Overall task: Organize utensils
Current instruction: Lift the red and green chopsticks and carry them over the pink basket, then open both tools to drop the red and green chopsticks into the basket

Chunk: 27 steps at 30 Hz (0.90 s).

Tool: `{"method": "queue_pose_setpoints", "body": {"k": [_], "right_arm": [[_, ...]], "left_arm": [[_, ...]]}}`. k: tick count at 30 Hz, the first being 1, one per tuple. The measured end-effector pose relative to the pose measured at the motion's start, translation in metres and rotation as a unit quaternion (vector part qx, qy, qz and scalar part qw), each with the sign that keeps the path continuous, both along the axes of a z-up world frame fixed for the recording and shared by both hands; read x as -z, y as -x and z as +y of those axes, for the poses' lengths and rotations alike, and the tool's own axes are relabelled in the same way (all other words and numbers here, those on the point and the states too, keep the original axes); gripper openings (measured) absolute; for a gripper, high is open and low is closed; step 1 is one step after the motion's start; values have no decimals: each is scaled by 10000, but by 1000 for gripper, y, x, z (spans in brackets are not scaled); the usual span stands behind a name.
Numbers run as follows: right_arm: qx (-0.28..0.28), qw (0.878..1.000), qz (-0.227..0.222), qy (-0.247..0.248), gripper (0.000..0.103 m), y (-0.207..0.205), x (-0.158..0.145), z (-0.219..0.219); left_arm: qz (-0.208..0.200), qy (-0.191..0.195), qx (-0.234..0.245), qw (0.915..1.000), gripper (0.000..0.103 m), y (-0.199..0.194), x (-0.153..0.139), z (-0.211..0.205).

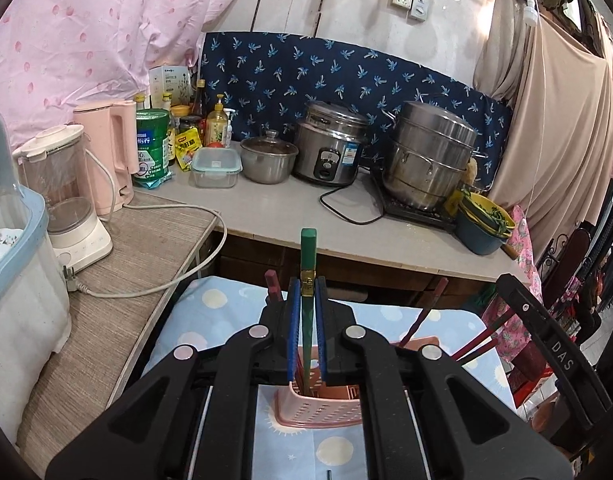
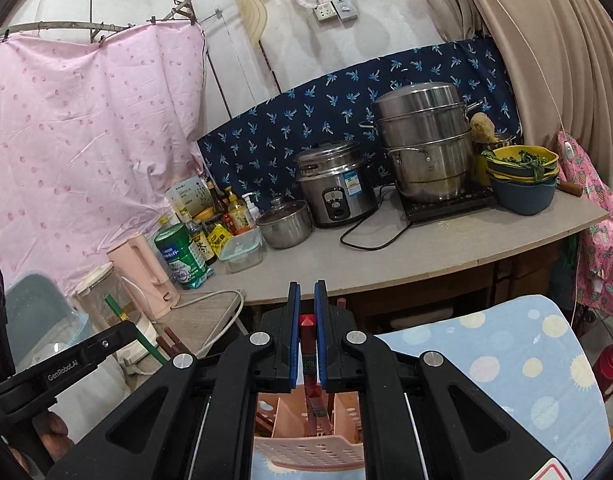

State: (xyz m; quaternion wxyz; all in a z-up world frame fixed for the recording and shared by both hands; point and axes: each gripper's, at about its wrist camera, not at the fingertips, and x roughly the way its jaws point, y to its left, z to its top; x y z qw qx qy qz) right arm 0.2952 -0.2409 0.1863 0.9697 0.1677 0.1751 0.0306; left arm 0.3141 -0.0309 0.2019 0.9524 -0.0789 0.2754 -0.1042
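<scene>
Green chopstick (image 1: 307,264) over pink holder (image 1: 318,412)

A green chopstick (image 1: 307,264) with a small gold band stands nearly upright, its lower end inside a pink perforated holder (image 1: 318,412). A dark red chopstick (image 2: 306,334) stands upright over the same holder, where other reddish chopsticks (image 1: 422,316) lean.

Chopsticks (image 1: 306,320) stand in the holder (image 1: 318,412) on the cloth (image 1: 334,452), before the counter (image 1: 274,208).
</scene>
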Motion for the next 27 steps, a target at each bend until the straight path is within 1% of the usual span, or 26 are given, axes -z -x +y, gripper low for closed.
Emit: {"method": "queue_pose_setpoints", "body": {"k": [2, 3, 4, 6, 10, 12, 14, 16, 17, 21, 23, 25, 27], "right_arm": [[16, 10000, 25, 34, 8, 1, 2, 1], [25, 10000, 11, 34, 10, 3, 1, 1], [-2, 10000, 19, 31, 12, 4, 1, 1], [-13, 10000, 21, 46, 12, 6, -1, 1], [-25, 10000, -4, 92, 13, 14, -5, 3], [-55, 9999, -21, 100, 15, 20, -6, 3], [-75, 9999, -23, 92, 21, 28, -5, 3], [-87, 9999, -17, 65, 22, 34, -4, 3], [-114, 9999, -4, 55, 22, 38, -3, 3], [-111, 9997, 62, 194, 24, 54, 5, 7], [-139, 9996, 123, 208, 30, 63, 11, 9], [-171, 9994, 202, 201, 31, 72, 18, 10], [-156, 9991, 265, 293, 32, 81, 25, 12]], "left_arm": [[-28, -54, -52, 10000, 7, 2, 3, -1], [-54, -75, -71, 9999, 7, 4, 3, -1], [-52, -89, -67, 9999, 8, 5, 4, 0], [-33, -103, -71, 9999, 10, 7, 4, 0], [-63, -111, -93, 9999, 21, 14, 2, 2], [-96, -140, -102, 9998, 24, 19, 1, 2], [-111, -189, -105, 9997, 29, 23, 0, 2], [-134, -217, -111, 9996, 32, 30, -1, 2], [-133, -226, -121, 9996, 34, 32, -1, 2], [-60, -300, -133, 9994, 37, 44, 5, 1], [-16, -375, -155, 9992, 38, 51, 11, 1], [36, -480, -191, 9987, 39, 58, 17, 0], [100, -572, -222, 9981, 43, 65, 24, -1]]}}
